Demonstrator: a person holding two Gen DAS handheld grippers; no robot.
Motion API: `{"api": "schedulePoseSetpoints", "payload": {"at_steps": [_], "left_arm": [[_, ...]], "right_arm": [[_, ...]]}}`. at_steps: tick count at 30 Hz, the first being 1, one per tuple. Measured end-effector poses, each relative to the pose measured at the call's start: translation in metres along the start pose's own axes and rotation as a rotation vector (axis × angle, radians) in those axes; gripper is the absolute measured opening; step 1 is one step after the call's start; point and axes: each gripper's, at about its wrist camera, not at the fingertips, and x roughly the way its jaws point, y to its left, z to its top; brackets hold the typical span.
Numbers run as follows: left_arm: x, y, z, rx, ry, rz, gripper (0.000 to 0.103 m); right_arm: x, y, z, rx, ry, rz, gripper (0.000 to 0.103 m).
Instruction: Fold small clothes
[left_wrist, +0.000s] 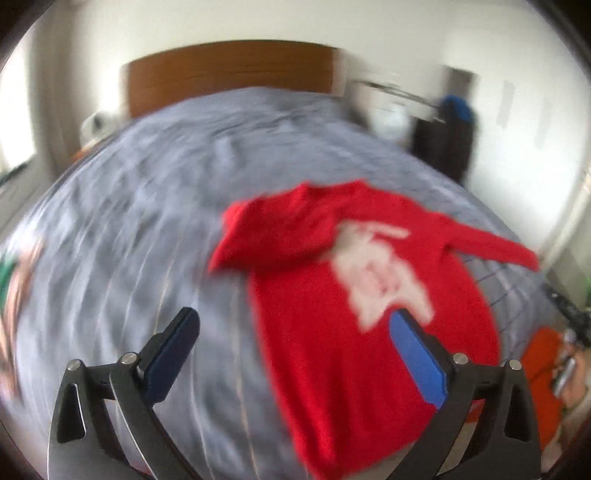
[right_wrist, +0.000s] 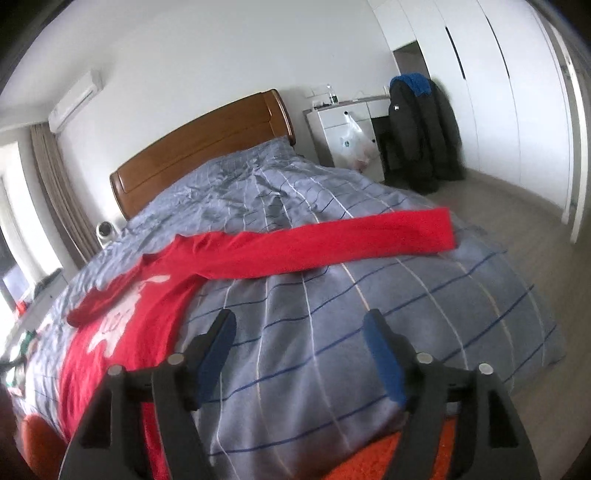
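A small red long-sleeved shirt (left_wrist: 332, 295) with a white print lies flat on the grey checked bed cover (left_wrist: 140, 229). In the blurred left wrist view its left sleeve is folded across the chest and the other sleeve stretches right. My left gripper (left_wrist: 295, 321) is open and empty above the shirt's lower left side. In the right wrist view the shirt (right_wrist: 155, 295) lies left, its sleeve (right_wrist: 332, 243) stretched out to the right. My right gripper (right_wrist: 299, 325) is open and empty above bare cover, nearer than that sleeve.
A wooden headboard (right_wrist: 199, 147) stands at the bed's far end. A white dresser (right_wrist: 347, 125) and a chair with dark coats (right_wrist: 417, 129) stand to the right. An orange rug (right_wrist: 369, 461) lies at the bed's foot. Other clothes (left_wrist: 11, 280) lie at the left.
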Motion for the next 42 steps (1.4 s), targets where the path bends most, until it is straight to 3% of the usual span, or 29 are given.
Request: {"api": "schedulePoseSetpoints", "payload": {"at_steps": [4,8,11,15,19,20,21,22,23,26,30,33,36,39,41,42], "left_arm": [[0.074,-0.016,0.082,0.151,0.090,-0.089,0.102],[0.166,-0.034,0.124,0.265,0.179,0.017,0.098],[0.228,-0.028,0.130,0.195,0.280,0.027,0.079],[0.284,-0.014,0.115,0.115,0.369,0.053,0.076],[0.307,-0.010,0.105,0.086,0.407,0.043,0.076],[0.310,-0.009,0.103,0.075,0.408,0.031,0.065],[0.309,-0.010,0.102,0.063,0.399,0.012,0.048],[0.305,-0.012,0.102,0.049,0.386,-0.029,0.006],[0.300,-0.013,0.104,0.042,0.376,-0.048,0.007],[0.252,-0.005,0.117,0.026,0.231,-0.039,0.007],[0.168,0.050,0.123,-0.149,0.073,0.009,0.007],[0.106,0.111,0.109,-0.309,-0.021,0.108,0.007],[0.052,0.176,0.073,-0.432,-0.112,0.252,0.007],[0.033,0.218,0.029,-0.550,-0.119,0.367,0.008],[0.030,0.249,-0.008,-0.654,-0.076,0.443,0.010],[0.031,0.261,-0.021,-0.692,-0.058,0.468,0.021]], "right_arm": [[-0.003,-0.006,-0.003,0.045,-0.010,0.007,0.072],[-0.011,-0.002,-0.006,0.019,-0.032,0.006,0.072],[-0.009,-0.001,-0.006,0.011,-0.021,0.003,0.072],[-0.003,-0.005,-0.005,0.025,0.005,0.017,0.072],[0.001,-0.008,-0.004,0.039,0.021,0.024,0.072],[0.002,-0.009,-0.004,0.041,0.023,0.025,0.072],[0.003,-0.009,-0.004,0.045,0.027,0.026,0.072],[0.004,-0.010,-0.004,0.047,0.030,0.026,0.072],[0.005,-0.010,-0.004,0.050,0.034,0.026,0.072],[0.006,-0.010,-0.004,0.050,0.036,0.022,0.072],[0.005,-0.010,-0.004,0.044,0.028,0.025,0.072],[0.005,-0.011,-0.004,0.055,0.027,0.031,0.072],[0.005,-0.011,-0.004,0.055,0.026,0.031,0.072],[0.006,-0.011,-0.004,0.049,0.026,0.028,0.072],[0.006,-0.009,-0.004,0.042,0.027,0.024,0.072],[0.006,-0.008,-0.004,0.039,0.028,0.022,0.072]]}}
